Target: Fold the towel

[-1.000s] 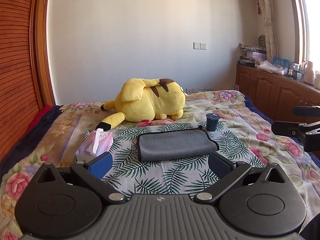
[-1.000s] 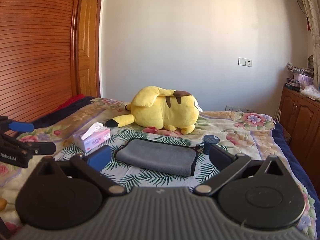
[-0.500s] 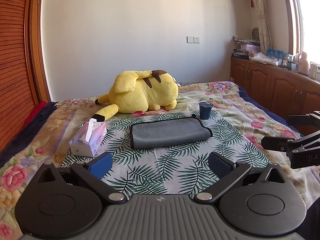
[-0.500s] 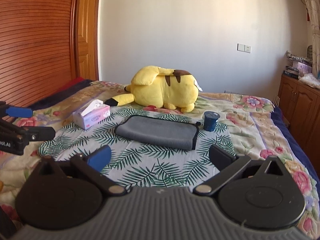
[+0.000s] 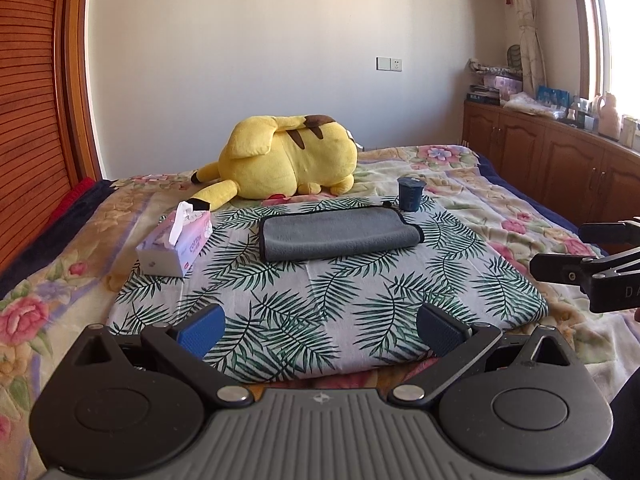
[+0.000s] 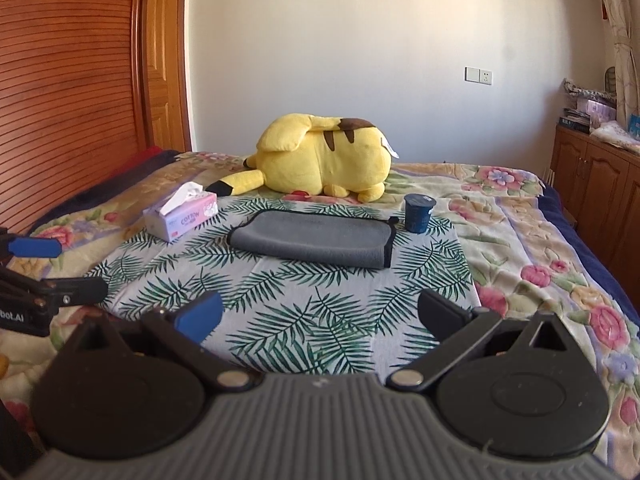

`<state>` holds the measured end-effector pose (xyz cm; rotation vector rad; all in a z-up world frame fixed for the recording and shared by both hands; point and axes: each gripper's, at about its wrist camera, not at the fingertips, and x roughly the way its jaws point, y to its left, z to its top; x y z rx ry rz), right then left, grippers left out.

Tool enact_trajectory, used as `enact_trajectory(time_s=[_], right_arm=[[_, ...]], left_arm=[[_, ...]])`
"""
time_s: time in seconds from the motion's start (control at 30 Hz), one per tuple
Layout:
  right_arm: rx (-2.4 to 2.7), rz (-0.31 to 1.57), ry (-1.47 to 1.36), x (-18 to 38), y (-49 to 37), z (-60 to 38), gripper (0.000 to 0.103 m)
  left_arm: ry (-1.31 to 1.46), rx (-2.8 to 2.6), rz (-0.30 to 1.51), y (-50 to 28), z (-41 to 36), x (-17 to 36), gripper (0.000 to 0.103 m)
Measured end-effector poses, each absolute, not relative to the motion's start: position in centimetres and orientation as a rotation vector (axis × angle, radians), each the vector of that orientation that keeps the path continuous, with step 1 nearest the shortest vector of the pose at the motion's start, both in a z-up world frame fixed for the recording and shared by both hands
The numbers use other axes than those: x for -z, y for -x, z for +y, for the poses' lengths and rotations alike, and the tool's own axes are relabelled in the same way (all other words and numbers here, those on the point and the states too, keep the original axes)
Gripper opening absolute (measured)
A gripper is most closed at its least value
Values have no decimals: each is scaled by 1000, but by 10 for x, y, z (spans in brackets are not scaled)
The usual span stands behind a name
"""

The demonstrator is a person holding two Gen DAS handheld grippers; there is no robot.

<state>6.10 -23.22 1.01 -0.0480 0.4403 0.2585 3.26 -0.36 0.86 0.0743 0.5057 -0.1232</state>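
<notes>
A grey towel point(image 5: 338, 233) with a dark border lies folded into a flat rectangle on the palm-leaf cloth point(image 5: 320, 292) on the bed; it also shows in the right wrist view point(image 6: 314, 238). My left gripper point(image 5: 320, 326) is open and empty, well back from the towel above the cloth's near edge. My right gripper point(image 6: 320, 316) is open and empty, also well short of the towel. Each gripper shows at the edge of the other's view: the right one point(image 5: 592, 258), the left one point(image 6: 44, 268).
A yellow plush toy point(image 5: 288, 156) lies behind the towel. A pink tissue box point(image 5: 176, 245) stands left of it, a dark blue cup point(image 5: 410, 193) at its right far corner. Wooden cabinets point(image 5: 560, 164) line the right wall; a slatted wooden wardrobe point(image 6: 72, 80) is on the left.
Both grippers have pulled back from the towel, which now looks smaller and farther away. The towel lies unmoved. Both grippers stay open.
</notes>
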Motion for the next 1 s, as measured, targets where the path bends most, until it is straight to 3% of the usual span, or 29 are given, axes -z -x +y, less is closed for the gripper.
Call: enact_trajectory(time_s=[1.0], right_arm=[[-217, 427, 34, 15, -53, -234, 103]], left_arm=[[-27, 49, 460, -28, 7, 16, 87]])
